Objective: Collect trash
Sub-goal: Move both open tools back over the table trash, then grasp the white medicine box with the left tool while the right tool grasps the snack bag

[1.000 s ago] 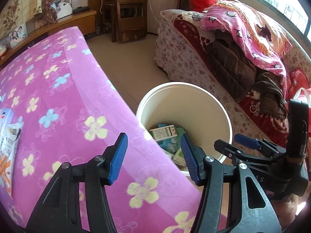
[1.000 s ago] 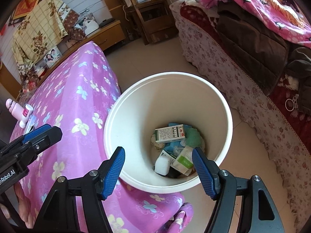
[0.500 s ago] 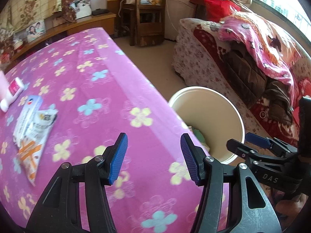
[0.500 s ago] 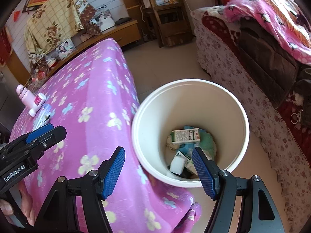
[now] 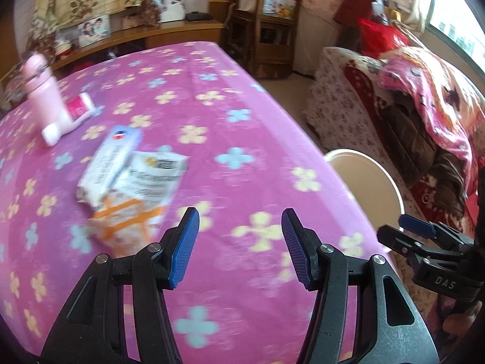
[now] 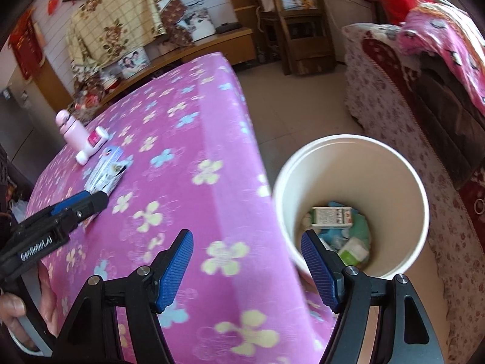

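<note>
My left hand-held gripper [image 5: 239, 242] stands part open and empty above the table [image 5: 257, 139], wrappers [image 5: 133, 188] ahead-left; my right hand-held gripper [image 6: 245, 264], opening, holds nothing beside the bucket [image 6: 421, 200].

Wrappers [image 5: 130, 188] motion-blurred; bin [image 5: 366, 179] partly hidden.

The right tongs [image 6: 245, 268] hang over the edge of the bench [image 6: 188, 139], blue pads apart and widening, nothing between them. Just right of the bench stands a white bucket [image 6: 421, 194] on the floor, with a small box [image 6: 332, 217] and other scraps inside. Far left, the left tongs [image 6: 80, 201] reach toward a flat packet [image 6: 104, 174] beside a pink bottle [image 6: 72, 130].
</note>
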A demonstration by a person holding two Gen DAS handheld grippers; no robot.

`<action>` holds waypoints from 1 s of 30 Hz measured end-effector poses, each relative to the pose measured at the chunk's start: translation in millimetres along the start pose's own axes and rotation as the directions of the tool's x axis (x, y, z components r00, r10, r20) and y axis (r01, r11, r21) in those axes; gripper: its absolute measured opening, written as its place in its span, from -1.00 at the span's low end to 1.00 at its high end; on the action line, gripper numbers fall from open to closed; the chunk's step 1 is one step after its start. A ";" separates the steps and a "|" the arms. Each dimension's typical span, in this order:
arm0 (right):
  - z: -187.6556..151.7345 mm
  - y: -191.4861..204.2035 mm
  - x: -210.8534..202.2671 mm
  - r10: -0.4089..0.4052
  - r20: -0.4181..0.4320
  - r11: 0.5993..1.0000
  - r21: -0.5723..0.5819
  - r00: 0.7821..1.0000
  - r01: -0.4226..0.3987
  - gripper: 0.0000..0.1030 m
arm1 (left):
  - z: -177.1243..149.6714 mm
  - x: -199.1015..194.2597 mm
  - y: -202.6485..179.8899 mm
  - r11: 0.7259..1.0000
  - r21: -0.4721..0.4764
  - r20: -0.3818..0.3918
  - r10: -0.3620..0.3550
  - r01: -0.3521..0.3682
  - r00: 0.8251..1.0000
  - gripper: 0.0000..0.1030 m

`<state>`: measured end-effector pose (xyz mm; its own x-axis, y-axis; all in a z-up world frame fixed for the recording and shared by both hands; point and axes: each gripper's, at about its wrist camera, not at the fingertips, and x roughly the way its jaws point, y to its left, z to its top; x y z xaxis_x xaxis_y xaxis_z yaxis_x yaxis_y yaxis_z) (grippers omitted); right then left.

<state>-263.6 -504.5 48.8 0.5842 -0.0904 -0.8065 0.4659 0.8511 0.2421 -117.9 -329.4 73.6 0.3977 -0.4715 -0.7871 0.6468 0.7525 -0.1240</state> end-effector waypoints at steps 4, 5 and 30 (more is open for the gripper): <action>-2.9 19.4 9.0 0.018 -0.021 0.999 -0.027 1.000 -0.019 0.39 | 2.1 -2.3 41.9 0.998 -0.051 -0.012 0.042 -0.042 0.999 0.07; -4.1 25.7 12.1 0.022 -0.027 0.999 -0.036 0.999 -0.023 0.39 | 3.3 -1.5 53.8 0.996 -0.067 -0.016 0.057 -0.058 0.998 0.08; 3.6 97.3 55.7 0.110 -0.125 0.988 -0.092 0.986 -0.122 0.41 | 44.2 73.0 153.3 0.962 -0.118 -0.125 0.234 -0.248 0.964 -0.03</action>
<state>-183.3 -428.6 29.4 0.5439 0.0691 -0.8363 0.3281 0.8997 0.2878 39.1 -268.8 23.9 0.4530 -0.2212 -0.8636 0.4466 0.8947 0.0051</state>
